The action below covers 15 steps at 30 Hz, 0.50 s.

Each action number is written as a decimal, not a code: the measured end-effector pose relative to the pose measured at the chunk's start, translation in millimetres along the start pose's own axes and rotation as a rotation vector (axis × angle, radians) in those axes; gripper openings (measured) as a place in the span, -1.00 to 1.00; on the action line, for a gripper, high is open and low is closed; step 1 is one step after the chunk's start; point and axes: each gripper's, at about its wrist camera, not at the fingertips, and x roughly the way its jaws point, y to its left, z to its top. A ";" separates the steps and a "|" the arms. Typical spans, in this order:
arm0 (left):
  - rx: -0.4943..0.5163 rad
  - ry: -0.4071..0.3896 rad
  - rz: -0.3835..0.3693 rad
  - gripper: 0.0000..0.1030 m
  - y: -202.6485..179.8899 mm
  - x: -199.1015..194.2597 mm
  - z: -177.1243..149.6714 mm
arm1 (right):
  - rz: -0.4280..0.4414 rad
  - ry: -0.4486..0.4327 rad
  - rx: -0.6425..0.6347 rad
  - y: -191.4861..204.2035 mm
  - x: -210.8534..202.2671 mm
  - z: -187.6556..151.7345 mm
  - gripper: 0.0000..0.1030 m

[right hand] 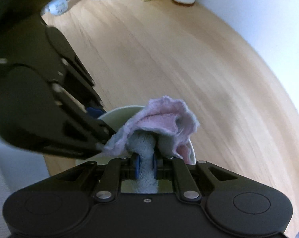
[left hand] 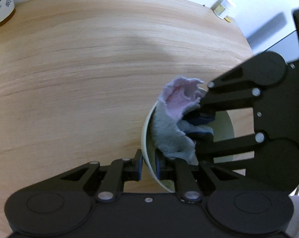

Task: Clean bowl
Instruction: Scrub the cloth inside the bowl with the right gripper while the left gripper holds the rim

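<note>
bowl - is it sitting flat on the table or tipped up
Tipped up. The left gripper pinches the bowl by its rim, the opening turned sideways toward the right gripper, which pushes the cloth inside.

Soft daylight — motion blur, fisheye-bent edges.

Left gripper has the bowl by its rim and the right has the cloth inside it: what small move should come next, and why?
Probably sweep the cloth round the inner wall of the bowl. The left gripper pinches the rim, steadying it, and the right gripper clamps the cloth, which is bunched against one side, so the opposite wall looks uncovered.
</note>
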 end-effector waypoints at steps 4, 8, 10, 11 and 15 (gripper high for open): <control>-0.010 0.000 0.001 -0.76 4.7 -2.1 -0.4 | 0.023 -0.002 -0.035 -5.4 2.1 6.2 -0.79; -0.033 0.006 0.019 -0.77 3.1 -1.3 -1.7 | -0.007 -0.004 0.029 -13.6 -0.3 9.3 -0.82; -0.041 0.009 0.023 -0.77 3.0 -1.4 -1.2 | -0.020 -0.001 0.073 -18.6 -3.7 8.9 -0.83; -0.044 0.011 0.024 -0.77 3.3 -1.2 -0.6 | -0.024 0.000 0.082 -20.0 -5.3 8.6 -0.84; -0.057 0.018 0.025 -0.78 2.1 -0.7 3.9 | -0.054 0.017 0.117 -26.5 -18.7 3.6 -0.86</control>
